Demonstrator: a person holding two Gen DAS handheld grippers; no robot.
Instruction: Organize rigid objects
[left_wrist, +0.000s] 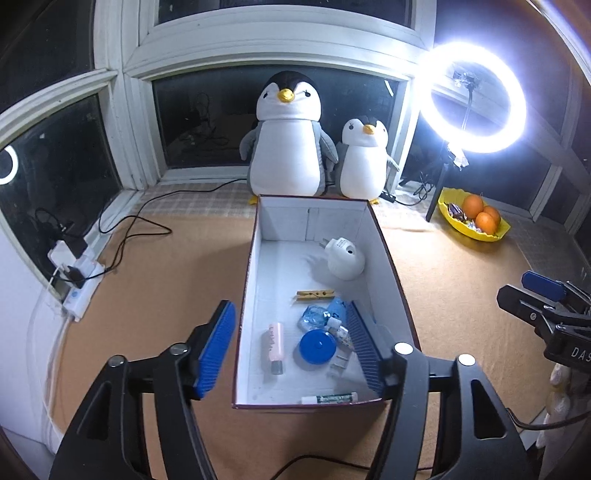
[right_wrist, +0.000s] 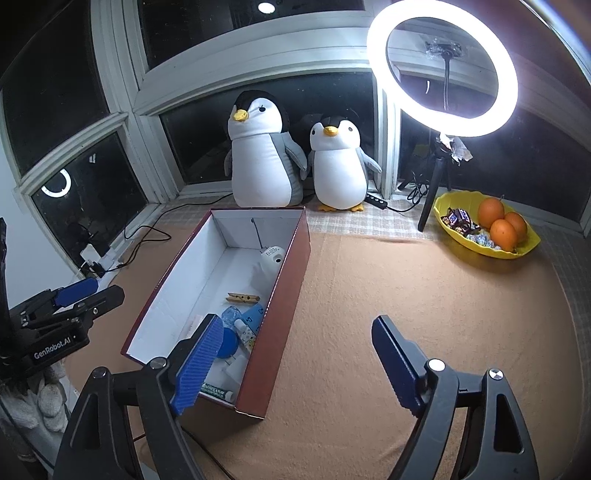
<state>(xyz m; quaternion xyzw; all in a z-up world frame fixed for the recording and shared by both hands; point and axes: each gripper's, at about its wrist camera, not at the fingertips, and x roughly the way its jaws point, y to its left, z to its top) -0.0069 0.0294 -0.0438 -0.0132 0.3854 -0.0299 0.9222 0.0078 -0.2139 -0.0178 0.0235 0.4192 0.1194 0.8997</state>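
Note:
A long box (left_wrist: 255, 258), red-brown outside and white inside, lies on the tan mat. Inside it are a white plug-in lamp (left_wrist: 345, 260), a wooden clothespin (left_wrist: 316, 294), a clear blue piece (left_wrist: 314, 317), a blue round disc (left_wrist: 317, 347), a pink tube (left_wrist: 275, 345) and a lip balm stick (left_wrist: 328, 398). My left gripper (left_wrist: 290, 304) hovers open above the box's near half, holding nothing. My right gripper (right_wrist: 295, 319) is open and empty; it straddles the right wall of the box (right_wrist: 284, 295), with one finger over the inside and the other over the mat.
Two plush penguins (left_wrist: 286, 136) stand behind the box at the window. A lit ring light on a tripod (right_wrist: 443, 62) and a yellow bowl of oranges and sweets (right_wrist: 487, 225) are at the back right. A power strip and cables (left_wrist: 79, 273) lie at the left.

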